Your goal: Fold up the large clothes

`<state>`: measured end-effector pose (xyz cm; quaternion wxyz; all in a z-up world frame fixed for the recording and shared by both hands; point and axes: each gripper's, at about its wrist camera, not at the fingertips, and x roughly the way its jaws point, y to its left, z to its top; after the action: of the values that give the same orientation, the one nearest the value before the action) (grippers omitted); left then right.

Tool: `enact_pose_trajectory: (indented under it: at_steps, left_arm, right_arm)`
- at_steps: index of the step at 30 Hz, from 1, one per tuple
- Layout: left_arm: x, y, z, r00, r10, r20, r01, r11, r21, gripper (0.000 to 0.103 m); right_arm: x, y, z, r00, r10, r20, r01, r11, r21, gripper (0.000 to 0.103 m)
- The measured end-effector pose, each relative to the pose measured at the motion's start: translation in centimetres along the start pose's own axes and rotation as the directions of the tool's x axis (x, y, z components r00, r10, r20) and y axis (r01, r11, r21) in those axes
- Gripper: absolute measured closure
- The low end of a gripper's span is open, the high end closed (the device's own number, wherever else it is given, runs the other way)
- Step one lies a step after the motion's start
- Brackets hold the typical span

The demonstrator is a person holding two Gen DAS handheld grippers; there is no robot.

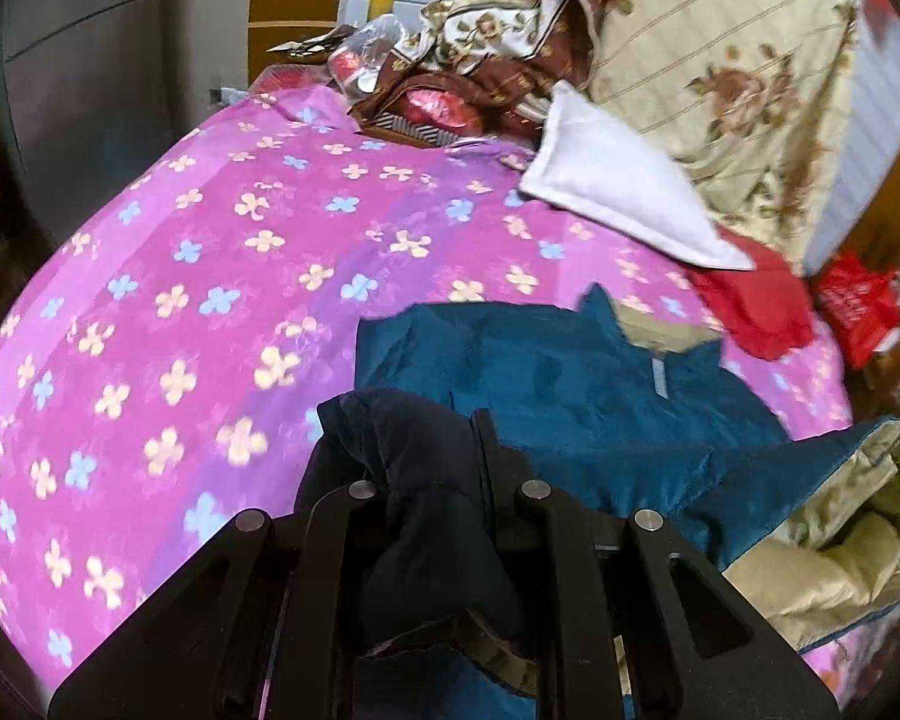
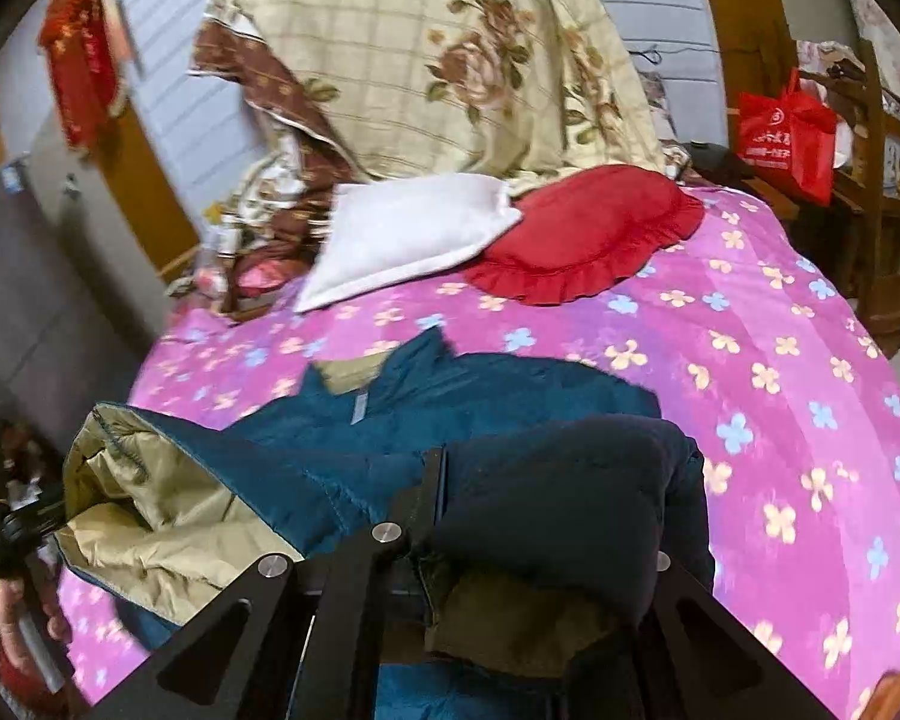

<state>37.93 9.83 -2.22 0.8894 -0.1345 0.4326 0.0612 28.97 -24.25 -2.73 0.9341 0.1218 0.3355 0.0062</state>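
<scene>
Teal jacket (image 1: 570,384): spread on a pink flowered bedspread (image 1: 210,276), beige lining (image 2: 150,510) turned outward along one raised edge.
Left gripper (image 1: 432,450): jaws nearly closed, pinching a dark navy cuff (image 1: 414,480) of the garment.
Right gripper (image 2: 492,480): jaws nearly closed, clamped on the other navy cuff (image 2: 570,480).
Pillows: a white pillow (image 2: 408,234) overlapping a red ruffled cushion (image 2: 594,228), just beyond the collar.
Background: a floral quilt (image 2: 438,60) heaped behind them; a red bag (image 2: 786,132) at far right.
</scene>
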Motion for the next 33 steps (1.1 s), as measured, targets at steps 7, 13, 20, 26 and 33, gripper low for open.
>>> enact_pose_trajectory:
  at_steps: [7, 13, 20, 26, 33]
  left_arm:
    - [7.5, -1.4, 3.2, 0.997, 0.055, -0.048, -0.057, 0.997, -0.056, 0.089]
    - [12.6, -2.2, 3.7, 0.994, 0.086, -0.075, -0.09, 0.994, -0.055, 0.086]
    - [11.9, -1.1, 5.0, 0.996, -0.042, -0.078, 0.035, 0.995, -0.091, 0.082]
    - [6.3, 2.5, 6.9, 0.935, -0.355, -0.019, 0.334, 0.896, -0.294, 0.062]
    - [1.8, 3.1, 7.1, 0.898, -0.438, 0.044, 0.425, 0.836, -0.348, 0.044]
  right_arm:
    - [7.9, -1.3, 2.2, 0.995, -0.078, -0.055, 0.08, 0.997, 0.023, 0.094]
    - [13.3, -3.1, 2.4, 0.989, -0.1, -0.112, 0.107, 0.993, 0.051, 0.093]
    - [12.5, -4.1, 2.8, 0.996, -0.014, -0.087, 0.028, 0.987, 0.158, 0.077]
    - [7.1, -2.8, 4.6, 0.998, 0.049, 0.037, -0.055, 0.982, 0.183, 0.04]
    - [3.3, 2.2, 3.9, 0.997, -0.004, 0.077, 0.005, 1.0, -0.017, 0.032]
